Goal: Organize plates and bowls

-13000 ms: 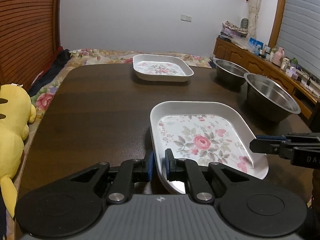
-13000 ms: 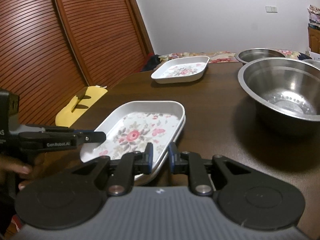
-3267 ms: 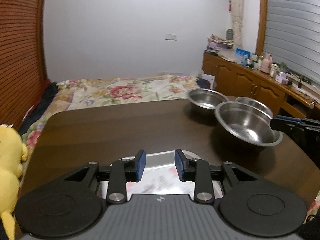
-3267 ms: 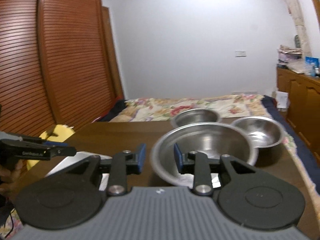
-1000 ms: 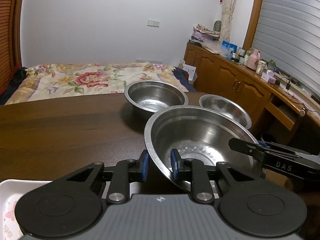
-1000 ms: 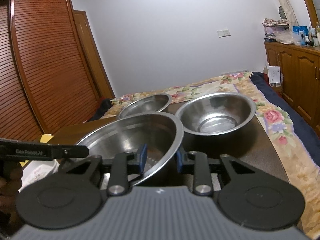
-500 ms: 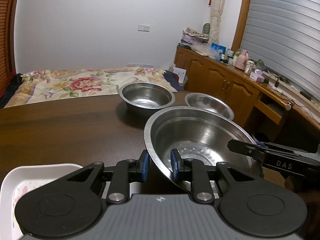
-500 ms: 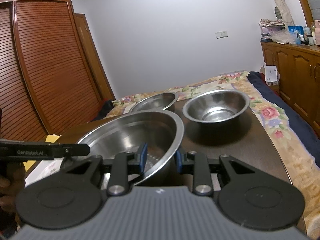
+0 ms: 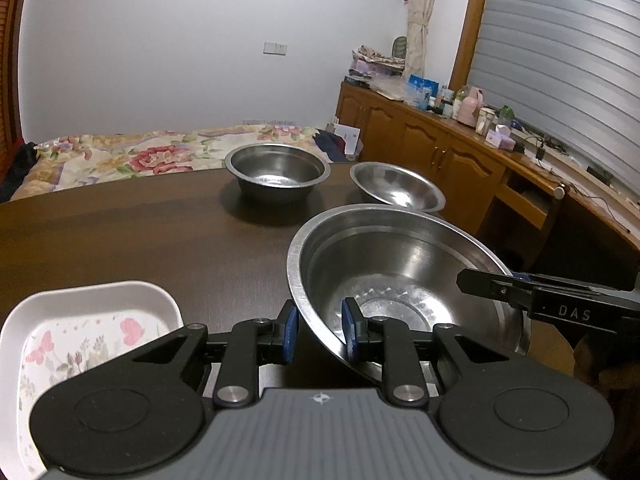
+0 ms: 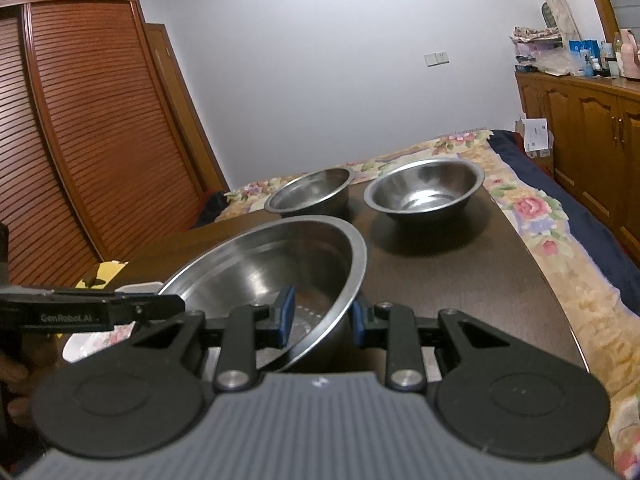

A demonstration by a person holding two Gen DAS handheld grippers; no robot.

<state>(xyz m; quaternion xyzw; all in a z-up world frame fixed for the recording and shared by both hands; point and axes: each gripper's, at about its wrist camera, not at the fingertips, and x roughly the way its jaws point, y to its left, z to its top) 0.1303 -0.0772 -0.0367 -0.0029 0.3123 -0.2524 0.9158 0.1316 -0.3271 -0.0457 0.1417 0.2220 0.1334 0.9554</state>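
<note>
A large steel bowl (image 9: 404, 276) (image 10: 260, 268) sits tilted between both grippers, over the near part of the dark table (image 9: 140, 236). My left gripper (image 9: 318, 336) is shut on its near-left rim, one pad inside the bowl and one outside. My right gripper (image 10: 322, 314) straddles the opposite rim with its fingers set wide, and a gap shows inside the wall. Each gripper shows in the other's view: the right gripper (image 9: 500, 288), the left gripper (image 10: 152, 306). A white floral plate (image 9: 80, 328) (image 10: 100, 336) lies at the near left.
Two smaller steel bowls stand at the far end of the table: one (image 9: 276, 172) (image 10: 310, 192) towards the bed, the other (image 9: 396, 188) (image 10: 424, 190) by the right edge. A floral bed lies beyond, wooden cabinets (image 9: 440, 152) to the right, a slatted wardrobe (image 10: 80, 140) to the left.
Both grippers and the large bowl have drawn back together. The two small bowls look farther away, and more of the floral plate shows at the near left.
</note>
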